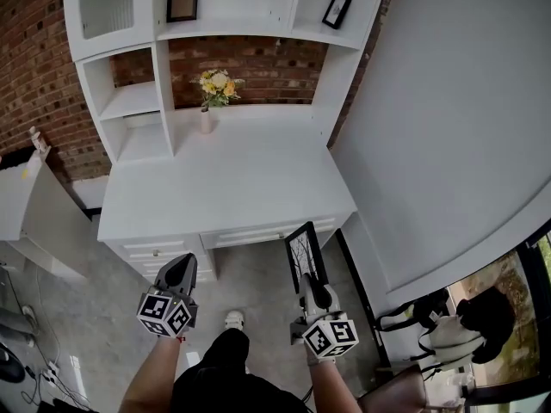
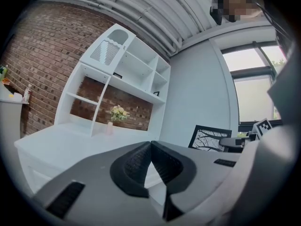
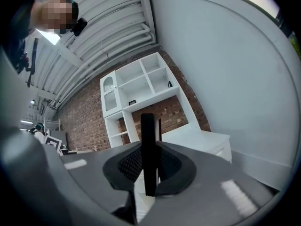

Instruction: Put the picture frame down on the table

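Grips black picture frame [image 1: 303,249] edge-on in right gripper [image 1: 306,280], upright before white desk [image 1: 232,179], apparently for setting down; clenches left gripper [image 1: 184,263] on nothing.

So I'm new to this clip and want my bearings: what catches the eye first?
The black picture frame, clamped upright in the right gripper just short of the white desk. Next, the yellow flowers at the desk's back, against the brick wall. The left gripper is shut and empty.
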